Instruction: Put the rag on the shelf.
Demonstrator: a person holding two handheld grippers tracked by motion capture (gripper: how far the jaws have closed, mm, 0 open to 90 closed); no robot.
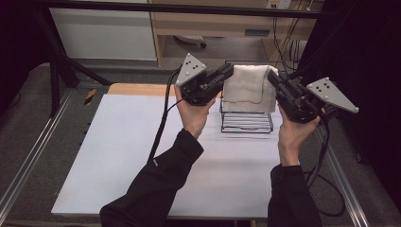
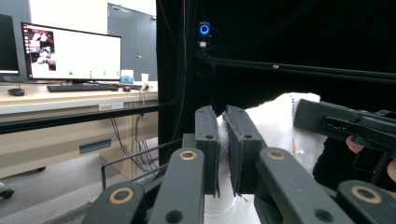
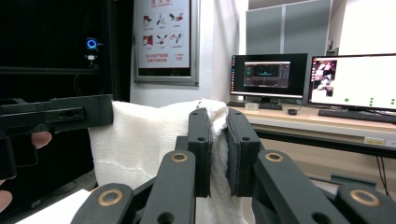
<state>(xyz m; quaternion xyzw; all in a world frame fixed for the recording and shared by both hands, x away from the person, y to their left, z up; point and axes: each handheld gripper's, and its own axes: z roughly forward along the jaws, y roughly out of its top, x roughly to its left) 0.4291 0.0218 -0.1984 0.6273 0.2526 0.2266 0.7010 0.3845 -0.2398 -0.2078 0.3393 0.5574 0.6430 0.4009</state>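
Observation:
A white towel (image 1: 249, 87) with a thin red line near its hem hangs spread between my two grippers, above a black wire rack (image 1: 246, 121). My left gripper (image 1: 228, 72) is shut on the towel's left top corner. My right gripper (image 1: 273, 75) pinches the right top corner. In the left gripper view the cloth (image 2: 275, 128) is squeezed between the black jaws (image 2: 223, 135), and the other gripper (image 2: 345, 126) shows at the right. From the right gripper view the towel (image 3: 140, 144) drapes leftward from the closed jaws (image 3: 218, 135).
The rack stands at the far side of a white table mat (image 1: 142, 156). Metal rails (image 1: 33, 156) run along both table sides. A wooden desk (image 2: 56, 107) with monitors (image 3: 355, 81) lies beyond, and black curtains hang around the frame.

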